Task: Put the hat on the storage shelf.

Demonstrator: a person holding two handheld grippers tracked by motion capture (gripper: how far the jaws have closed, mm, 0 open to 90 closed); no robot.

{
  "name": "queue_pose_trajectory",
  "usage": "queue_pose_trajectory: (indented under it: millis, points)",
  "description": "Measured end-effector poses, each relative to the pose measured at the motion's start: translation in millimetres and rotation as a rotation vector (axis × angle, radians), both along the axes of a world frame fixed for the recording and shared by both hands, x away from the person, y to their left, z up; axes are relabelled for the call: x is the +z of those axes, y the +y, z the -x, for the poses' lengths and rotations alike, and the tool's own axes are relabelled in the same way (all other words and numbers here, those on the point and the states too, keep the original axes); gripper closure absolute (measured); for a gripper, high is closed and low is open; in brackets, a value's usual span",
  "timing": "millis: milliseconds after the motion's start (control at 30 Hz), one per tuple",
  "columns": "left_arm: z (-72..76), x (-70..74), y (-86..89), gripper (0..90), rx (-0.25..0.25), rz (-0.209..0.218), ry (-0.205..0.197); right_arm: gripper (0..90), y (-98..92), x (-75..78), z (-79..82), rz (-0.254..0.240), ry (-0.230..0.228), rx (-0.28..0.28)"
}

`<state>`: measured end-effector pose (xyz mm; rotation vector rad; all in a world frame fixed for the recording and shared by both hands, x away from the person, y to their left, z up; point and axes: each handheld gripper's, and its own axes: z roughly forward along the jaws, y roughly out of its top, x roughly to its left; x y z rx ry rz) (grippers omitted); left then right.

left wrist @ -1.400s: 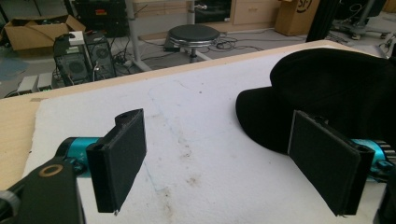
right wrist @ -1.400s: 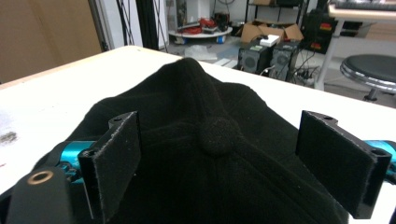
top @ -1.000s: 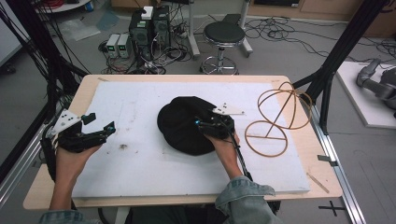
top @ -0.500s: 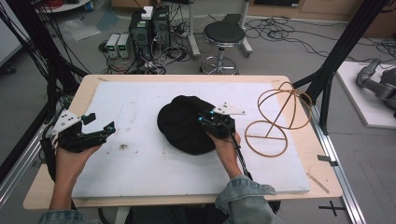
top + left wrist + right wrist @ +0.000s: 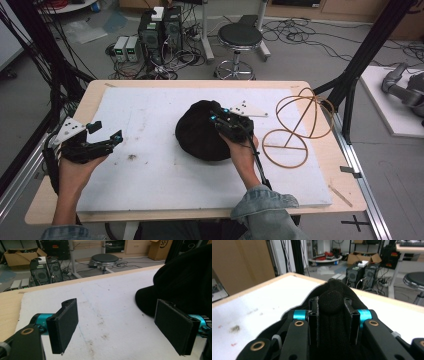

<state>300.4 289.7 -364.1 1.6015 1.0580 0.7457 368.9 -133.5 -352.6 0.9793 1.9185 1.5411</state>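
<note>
A: Fabric is bunching between the jaws of the right gripper [image 5: 333, 315] right now. It has just been closing, and the black knitted hat [image 5: 200, 130] is pinched in there, a fold of it bulging up between the pads.

B: Where is the hat sitting?

A: Around the middle of the white foam-covered worktop [image 5: 150, 175], a touch towards the right edge. Compared with a second ago, the right gripper is sitting higher over the hat, and the cloth looks to be coming up with it.

B: So the grab is done?

A: I'd judge so; the lift is starting. The hat is soft and floppy, so most of it is still trailing on the board.

B: And the other hand?

A: The left gripper [image 5: 107, 142] is holding by the left edge, jaws standing wide, nothing between them, well apart from the hat.

B: That looped thing?

A: The tan bent-wood hoop stand [image 5: 295, 125] is waiting near the right edge, likely the destination.
</note>
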Motion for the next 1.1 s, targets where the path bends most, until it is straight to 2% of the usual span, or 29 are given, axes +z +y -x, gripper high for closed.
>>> queue_pose_trajectory:
  millis: [200, 233, 300, 500, 533, 567, 633, 933, 1067, 1100]
  points:
    - [0.0, 0.0, -0.8, 19.7, -0.003, -0.004, 0.001, 72.1, -6.4, 16.0, 6.7, -0.032, -0.025, -0.011]
    - [0.0, 0.0, -1.0, 19.7, -0.002, -0.003, 0.000, 72.1, -9.5, 24.7, 9.5, -0.049, -0.037, -0.009]
    - [0.0, 0.0, -1.0, 19.7, -0.002, -0.003, 0.001, 72.1, -10.8, 29.1, 11.0, -0.055, -0.049, -0.011]
    - [0.3, 0.2, 0.5, 19.7, 0.003, -0.004, 0.000, 71.9, -17.6, 56.8, 18.7, -0.085, -0.094, -0.002]
    - [0.4, 0.3, 0.8, 19.7, 0.003, -0.005, 0.001, 71.9, -19.0, 65.1, 20.7, -0.100, -0.103, -0.004]
    - [0.5, 0.4, 1.0, 19.7, 0.003, -0.002, 0.000, 71.9, -19.0, 65.1, 20.7, -0.100, -0.103, -0.004]
    - [0.6, 0.6, 1.2, 19.7, 0.003, -0.001, -0.001, 71.8, -21.6, 77.1, 23.1, -0.112, -0.116, -0.006]
    - [1.0, 1.2, 2.3, 19.7, 0.007, 0.000, -0.002, 71.7, -31.9, 112.3, 29.2, -0.150, -0.157, -0.003]
    - [1.2, 1.3, 3.1, 19.7, 0.008, 0.002, -0.001, 71.6, -37.6, 128.1, 33.5, -0.152, -0.186, -0.013]
    - [1.2, 1.3, 3.1, 19.7, 0.008, 0.002, -0.001, 71.6, -37.6, 128.1, 33.5, -0.152, -0.186, -0.013]
